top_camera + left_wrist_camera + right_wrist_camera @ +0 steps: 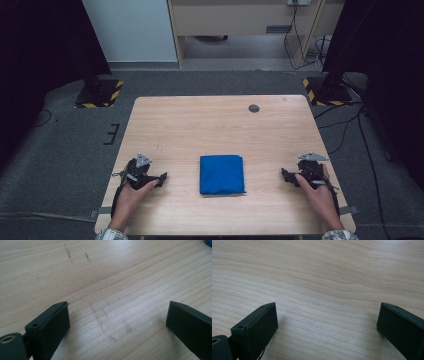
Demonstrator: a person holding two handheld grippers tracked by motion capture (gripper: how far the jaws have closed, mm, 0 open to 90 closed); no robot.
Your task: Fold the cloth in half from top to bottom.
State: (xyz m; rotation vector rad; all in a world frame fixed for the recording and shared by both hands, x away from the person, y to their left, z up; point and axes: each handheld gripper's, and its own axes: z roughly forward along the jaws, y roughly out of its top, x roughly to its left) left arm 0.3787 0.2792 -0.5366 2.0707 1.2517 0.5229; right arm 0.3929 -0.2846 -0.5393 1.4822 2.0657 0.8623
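Wooden table [175, 125], pale grain, grey carpet around, black stands at both far corners; small dark grommet [254, 108] near far edge.

Cloth [221, 174]: blue, folded into a near-square pad, lying flat at near-centre of table, between both grippers and apart from each. Sliver of blue at top right corner of left gripper view [208, 242].

Left gripper [161, 178]: held low at near-left of table, pointing toward cloth; jaws spread wide over bare wood, nothing between them [117, 320].

Right gripper [285, 175]: held low at near-right, pointing toward cloth; jaws likewise spread, nothing held [327, 320].

Handling, judged: light, soft, limp; no risk of breakage. Likely to sag and unfold if lifted by one layer only. Thin against wood, so hard to get a jaw under. Probably slides easily when pushed.

Grip points, judged: near corners or left and right edges, one per gripper; pinch through all layers to keep fold, or top layer alone at a free corner to open.
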